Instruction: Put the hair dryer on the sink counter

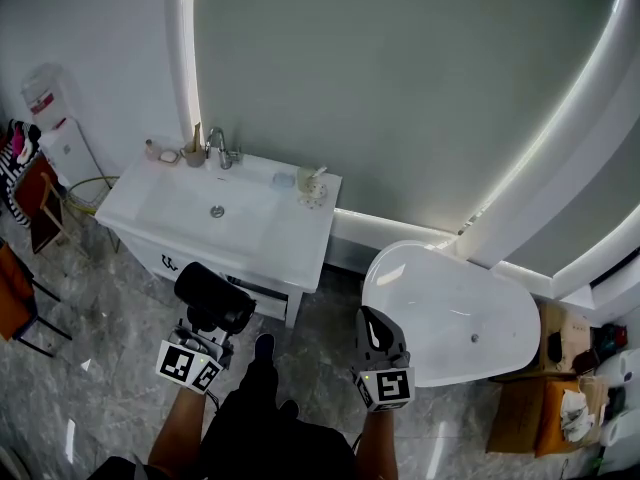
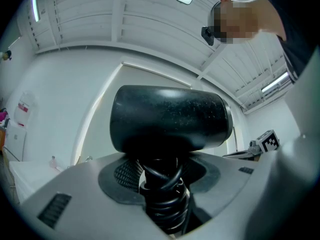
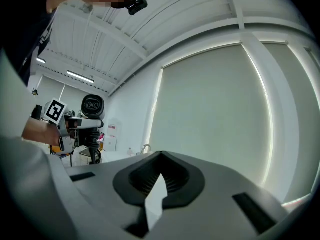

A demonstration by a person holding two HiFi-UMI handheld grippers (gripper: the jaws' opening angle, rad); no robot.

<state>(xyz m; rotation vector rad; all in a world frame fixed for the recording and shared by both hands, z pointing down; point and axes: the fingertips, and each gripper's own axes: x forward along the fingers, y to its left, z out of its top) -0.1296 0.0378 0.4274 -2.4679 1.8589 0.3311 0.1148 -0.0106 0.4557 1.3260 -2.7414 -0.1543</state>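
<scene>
- Head view: the left claw point(image 1: 207, 330) pinches the black hair dryer point(image 1: 214, 299) by its handle, with the barrel standing above the jaws. The dryer is therefore in the air, a little short of the white sink worktop point(image 1: 290, 238) that lies ahead of this claw. A grip low on the handle probably leaves the barrel free to be laid on the bare strip of worktop.
- The right claw point(image 1: 376, 330) is pressed together and carries nothing. It points towards the bathtub point(image 1: 440, 308) and is apparently kept aside, since one claw is enough to hold the dryer.
- Containers: the sink basin point(image 1: 190, 203) ahead of the left claw looks empty, and so does the bathtub.
- Beyond the basin, beside the faucet point(image 1: 218, 148), a brown cup point(image 1: 195, 154) holds a stick-like thing.
- At the worktop's far right corner a pale cup point(image 1: 308, 180) holds what may be a toothbrush.
- Cardboard boxes point(image 1: 560, 408), well to the right of the right claw, hold small things that are too blurred to name.
- Left gripper view: the jaws press on the handle point(image 2: 161, 206), which has the cord point(image 2: 160, 176) wound around it. The barrel fills the view just above them.
- Right gripper view: the jaws meet at their tips, with only a thin light slit behind and nothing between them. Off to this claw's left, the other claw is seen holding the dryer up.
</scene>
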